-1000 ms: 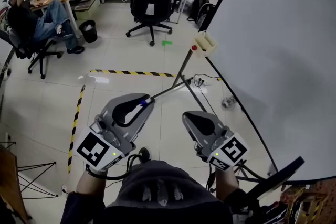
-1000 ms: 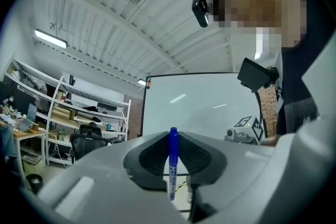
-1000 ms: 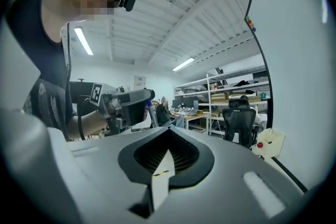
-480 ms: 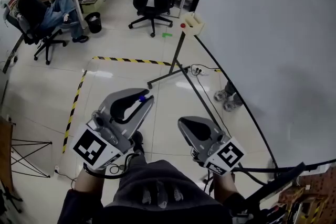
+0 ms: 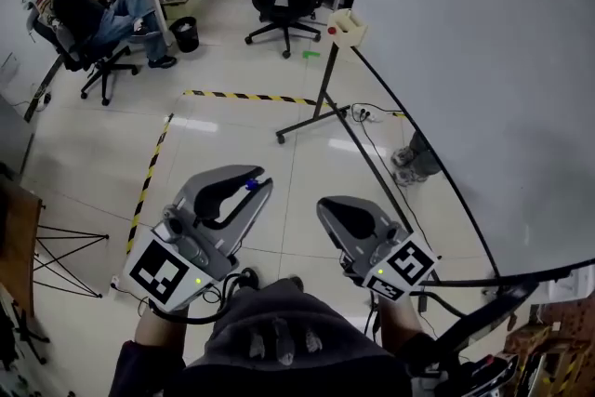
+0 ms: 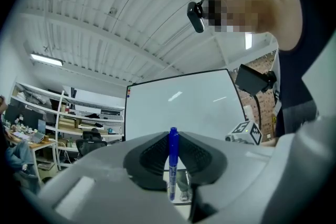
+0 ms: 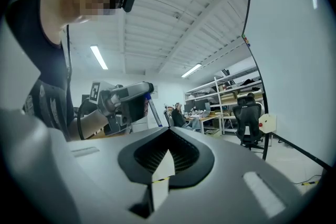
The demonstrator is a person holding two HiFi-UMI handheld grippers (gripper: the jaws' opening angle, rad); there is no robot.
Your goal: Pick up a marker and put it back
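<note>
- One blue marker (image 6: 172,162): sits pinched between the pads of the left gripper (image 6: 172,136), upright along the jaw line, one end poking just past the tips.
- Left jaws: narrow, pressed on the marker's barrel from both sides.
- One right gripper (image 7: 169,131): jaws drawn together at the tips, nothing between them, touching nothing.
- Both held side by side above the tiled floor (image 5: 232,125), with the whiteboard (image 5: 483,60) off to the right.

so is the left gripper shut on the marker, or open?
Shut on it: the left gripper has the blue marker pinched upright between its fingers.
</note>
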